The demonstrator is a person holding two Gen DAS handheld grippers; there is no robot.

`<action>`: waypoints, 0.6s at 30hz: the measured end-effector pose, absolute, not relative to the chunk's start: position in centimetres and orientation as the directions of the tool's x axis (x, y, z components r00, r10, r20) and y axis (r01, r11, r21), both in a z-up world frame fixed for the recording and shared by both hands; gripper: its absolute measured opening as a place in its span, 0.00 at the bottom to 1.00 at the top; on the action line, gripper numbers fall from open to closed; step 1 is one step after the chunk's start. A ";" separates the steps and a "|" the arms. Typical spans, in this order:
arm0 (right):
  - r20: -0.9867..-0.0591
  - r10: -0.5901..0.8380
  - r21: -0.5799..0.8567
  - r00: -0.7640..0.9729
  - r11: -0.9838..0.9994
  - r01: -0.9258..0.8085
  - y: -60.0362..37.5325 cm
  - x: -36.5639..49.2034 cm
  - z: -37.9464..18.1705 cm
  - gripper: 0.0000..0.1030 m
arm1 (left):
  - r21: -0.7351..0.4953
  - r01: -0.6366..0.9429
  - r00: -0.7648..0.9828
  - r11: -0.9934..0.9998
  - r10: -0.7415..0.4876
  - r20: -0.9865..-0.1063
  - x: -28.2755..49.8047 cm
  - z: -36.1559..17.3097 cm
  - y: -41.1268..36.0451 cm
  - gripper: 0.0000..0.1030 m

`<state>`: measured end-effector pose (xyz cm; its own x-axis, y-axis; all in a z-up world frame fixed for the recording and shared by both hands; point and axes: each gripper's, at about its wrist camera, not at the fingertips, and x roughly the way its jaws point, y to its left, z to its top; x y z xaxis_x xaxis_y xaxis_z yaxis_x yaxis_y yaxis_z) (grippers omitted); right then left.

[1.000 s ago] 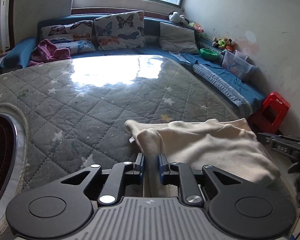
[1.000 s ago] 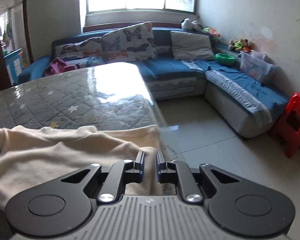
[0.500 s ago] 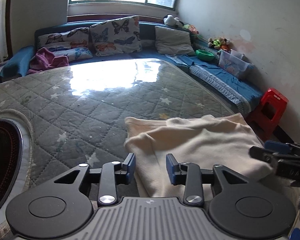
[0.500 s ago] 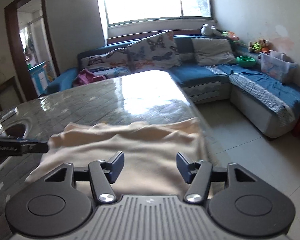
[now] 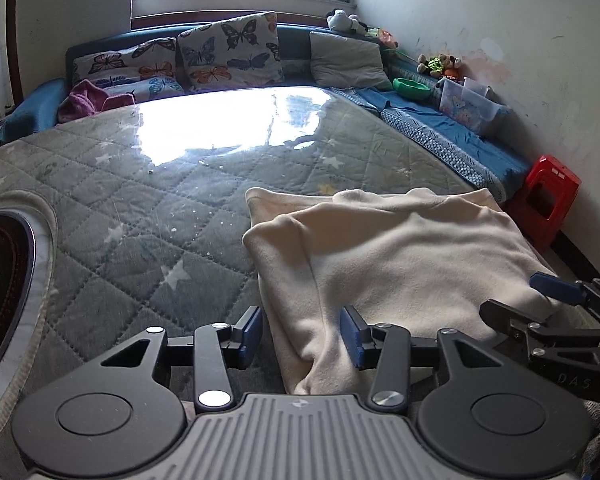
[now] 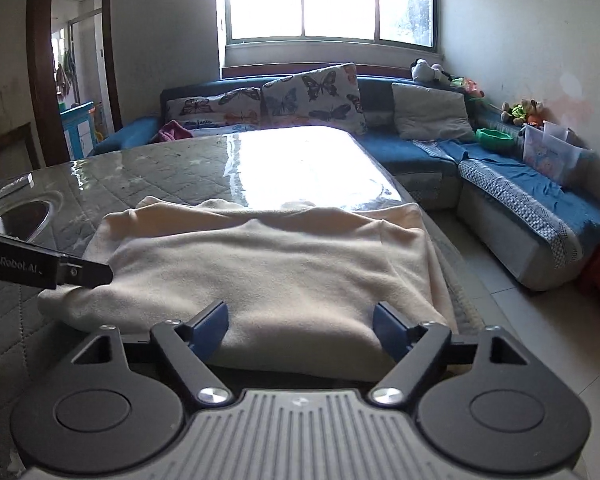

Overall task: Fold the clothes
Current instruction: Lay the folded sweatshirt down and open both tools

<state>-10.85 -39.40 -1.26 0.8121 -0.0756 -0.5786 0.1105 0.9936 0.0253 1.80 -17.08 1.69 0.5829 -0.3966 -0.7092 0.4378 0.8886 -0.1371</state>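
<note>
A cream fleece garment [image 5: 404,256] lies folded over itself on the quilted grey table cover [image 5: 148,208], near the table's right edge. My left gripper [image 5: 304,334] sits at the garment's near left corner; its jaws are opening, a fold of cloth lies loosely between them and the pads do not press it. In the right wrist view the same garment [image 6: 276,264] spreads flat ahead. My right gripper [image 6: 300,326] hovers at its near edge, jaws opening wide, the cloth's edge between them untouched. The right gripper also shows at the right [image 5: 548,308] of the left wrist view.
A round dark inset [image 5: 0,280] sits in the table at the left. A blue corner sofa [image 6: 420,152] with butterfly cushions runs behind and to the right. A red stool [image 5: 548,200] stands by the wall. Tiled floor [image 6: 500,320] lies right of the table.
Both grippers were shut on the garment's edge a second ago and have let go, their jaws spreading apart. The cloth has dropped flat onto the table. The right gripper has drawn back from it.
</note>
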 end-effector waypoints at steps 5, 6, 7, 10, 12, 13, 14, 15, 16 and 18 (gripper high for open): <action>-0.539 -0.067 0.033 0.840 0.994 0.100 -39.6 -11.5 -0.3 1.00 | -0.134 0.435 0.595 0.891 -0.396 -0.699 1.6 2.2 -16.9 0.52; -0.535 -0.071 0.032 0.842 0.994 0.104 -39.7 -11.5 -0.2 1.00 | -0.135 0.436 0.596 0.890 -0.398 -0.698 1.6 2.3 -16.9 0.52; -0.532 -0.077 0.032 0.843 0.993 0.111 -39.7 -11.6 -0.1 1.00 | -0.135 0.436 0.597 0.890 -0.397 -0.697 1.5 2.3 -16.9 0.52; -0.532 -0.081 0.061 0.843 0.989 0.134 -40.2 -11.4 -0.1 1.00 | -0.133 0.434 0.600 0.891 -0.396 -0.695 1.3 2.5 -16.9 0.56; -0.539 -0.088 0.072 0.838 0.986 0.150 -40.5 -11.2 -0.1 1.00 | -0.132 0.433 0.602 0.892 -0.395 -0.694 1.1 2.7 -16.9 0.58; -0.540 -0.091 0.076 0.837 0.985 0.156 -40.5 -11.1 -0.1 1.00 | -0.128 0.430 0.607 0.894 -0.391 -0.692 1.1 2.8 -16.9 0.60; -0.540 -0.085 0.079 0.837 0.985 0.151 -40.4 -11.1 0.0 1.00 | -0.123 0.427 0.611 0.896 -0.387 -0.691 1.0 2.9 -16.9 0.63; -0.539 -0.074 0.083 0.839 0.987 0.140 -40.3 -11.1 0.0 1.00 | -0.121 0.425 0.616 0.897 -0.384 -0.688 0.9 3.0 -16.8 0.65; -0.538 -0.064 0.086 0.841 0.988 0.130 -40.1 -11.0 0.1 1.00 | -0.119 0.421 0.620 0.899 -0.381 -0.686 0.8 3.2 -16.7 0.69; -0.530 -0.057 0.075 0.846 0.991 0.114 -39.6 -11.1 0.2 1.00 | -0.117 0.413 0.628 0.903 -0.375 -0.682 0.7 3.5 -16.6 0.72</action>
<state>-11.12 -39.56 0.19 0.8460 -0.0570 -0.5301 0.1139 0.9906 0.0752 0.66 -16.60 3.52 0.6281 -0.3755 -0.6816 0.4130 0.9032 -0.1170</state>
